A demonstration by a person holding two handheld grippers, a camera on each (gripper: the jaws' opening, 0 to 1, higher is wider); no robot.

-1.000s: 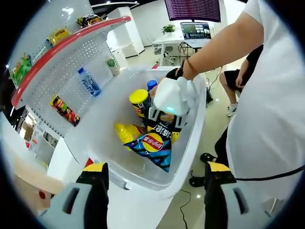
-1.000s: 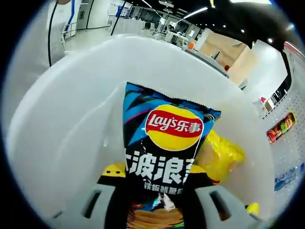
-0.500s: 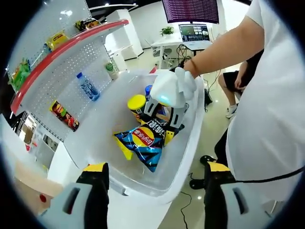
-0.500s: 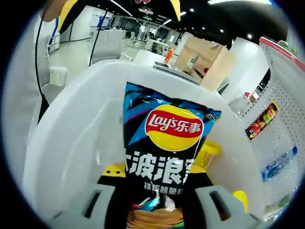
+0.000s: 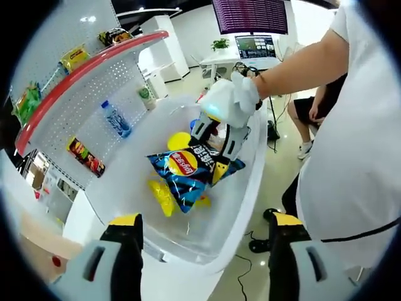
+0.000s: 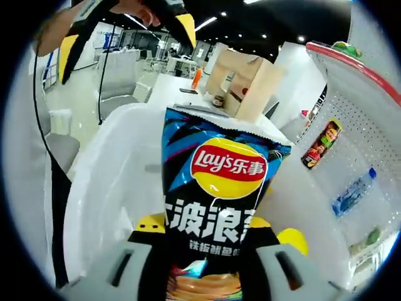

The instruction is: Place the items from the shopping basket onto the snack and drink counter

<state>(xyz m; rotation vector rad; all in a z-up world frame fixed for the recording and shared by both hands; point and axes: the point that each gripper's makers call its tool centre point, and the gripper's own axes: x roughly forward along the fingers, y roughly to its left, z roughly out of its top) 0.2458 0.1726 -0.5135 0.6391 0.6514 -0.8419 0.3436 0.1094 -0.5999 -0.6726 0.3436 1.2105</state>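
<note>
White plastic shopping basket (image 5: 247,182) sits below both tongs, w/ a pegboard snack shelf (image 5: 81,94) w/ a red edge alongside it. Right tongs (image 5: 216,139) are clamped on a blue-black Lay's chip bag (image 5: 188,170), held up above the basket's middle, clear of the stuff lying inside. In right gripper view the same chip bag (image 6: 219,207) stands upright between the yellow-tipped jaws, gripped at its lower part, logo facing the camera, basket wall (image 6: 106,188) behind it. Yellow packet (image 5: 161,195) lies on the basket floor below the bag, toward the shelf side; yellow can lid (image 5: 179,140) shows just behind the bag. Left tongs (image 5: 199,251) hang near the basket's near rim, jaws spread wide, nothing between them. Water bottle (image 5: 116,119) and a red snack pack (image 5: 84,157) hang on the pegboard; more packets sit on the top shelf. Person's bare forearm (image 5: 301,56) and white shirt are at the basket's far side from the shelf.
</note>
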